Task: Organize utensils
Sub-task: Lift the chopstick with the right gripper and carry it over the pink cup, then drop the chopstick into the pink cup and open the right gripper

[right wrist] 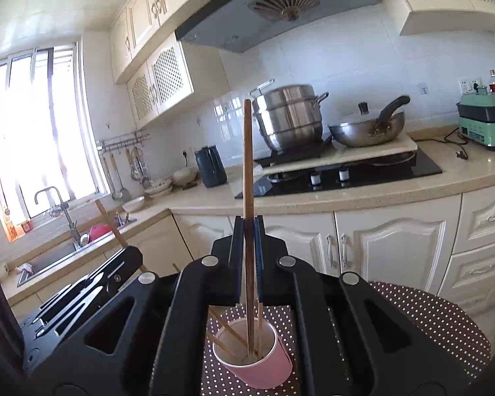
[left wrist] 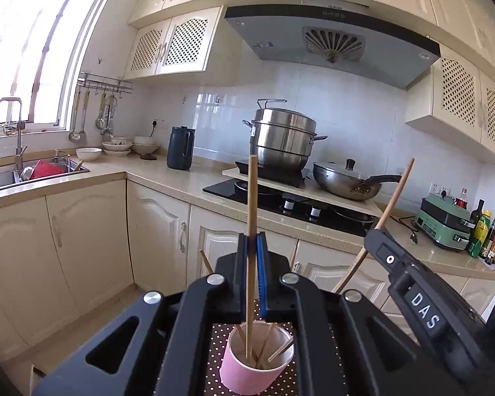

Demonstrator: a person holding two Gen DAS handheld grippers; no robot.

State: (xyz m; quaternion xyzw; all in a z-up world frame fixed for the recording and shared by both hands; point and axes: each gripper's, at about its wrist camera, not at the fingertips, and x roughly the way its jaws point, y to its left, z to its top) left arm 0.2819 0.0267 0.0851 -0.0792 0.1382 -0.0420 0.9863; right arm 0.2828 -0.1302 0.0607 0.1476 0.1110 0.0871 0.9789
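In the left wrist view my left gripper (left wrist: 251,241) is shut on a light wooden chopstick (left wrist: 251,198) that stands upright, its lower end down inside a pink paper cup (left wrist: 244,373). The cup holds several other chopsticks and stands on a brown polka-dot table (left wrist: 217,346). My right gripper (left wrist: 374,232) shows at the right of that view, gripping a slanted chopstick (left wrist: 397,191). In the right wrist view my right gripper (right wrist: 247,227) is shut on a darker chopstick (right wrist: 247,165), upright, with its tip inside the pink cup (right wrist: 264,369). The left gripper's body (right wrist: 115,270) is at the lower left there.
A kitchen counter (left wrist: 168,178) runs behind, with a black hob (left wrist: 280,198), a steel steamer pot (left wrist: 282,138), a wok (left wrist: 346,181), a dark kettle (left wrist: 180,148), bowls (left wrist: 117,147) and a sink (left wrist: 33,173). A green appliance (left wrist: 442,221) and bottles (left wrist: 488,234) stand at the right.
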